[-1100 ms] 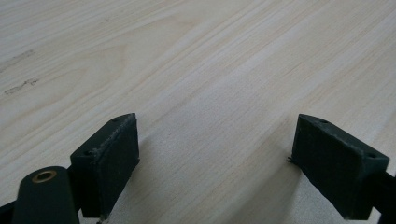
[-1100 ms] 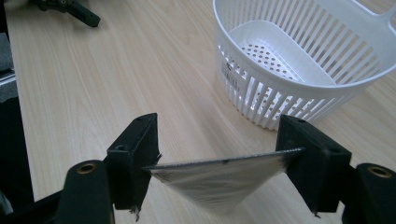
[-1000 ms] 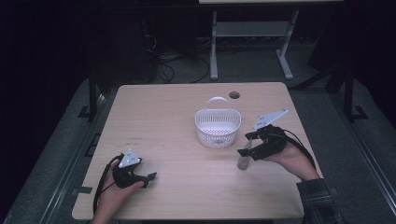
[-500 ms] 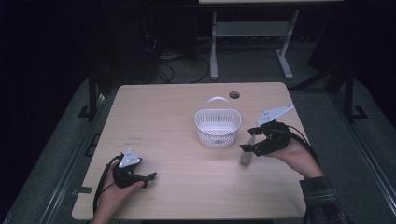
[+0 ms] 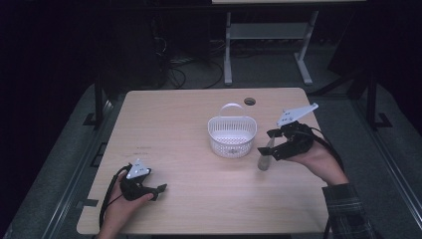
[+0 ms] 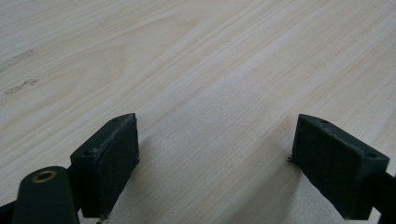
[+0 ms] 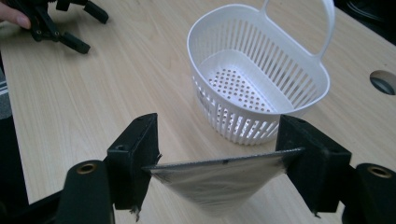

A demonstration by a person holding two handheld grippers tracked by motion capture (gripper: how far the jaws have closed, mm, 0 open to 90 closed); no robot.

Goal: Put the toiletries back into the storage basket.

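The small translucent grey pouch-like object is hanging clenched between the pads of the right tongs, its flat top edge stretched straight from one pad to the other while its body sags below. In the high view it is dangling just above the table, toward the right edge and just beside the white slotted plastic basket with a hoop handle; what it is made of cannot be told. The basket is standing empty near the middle of the light wooden table, slightly toward the far edge, with a round cable hole behind it.

The right tongs are grasping the object with their jaws held fairly wide across its width. The left tongs are resting near the front left corner, jaws released and standing apart with nothing but bare wood between them.

The step in hand looks like carrying the object over for dropping into the basket. The next move is probably calling for lifting it clear of the basket's rim, bringing it over the perforated bottom, then releasing; the limp body may be catching on the rim if it is travelling too low.
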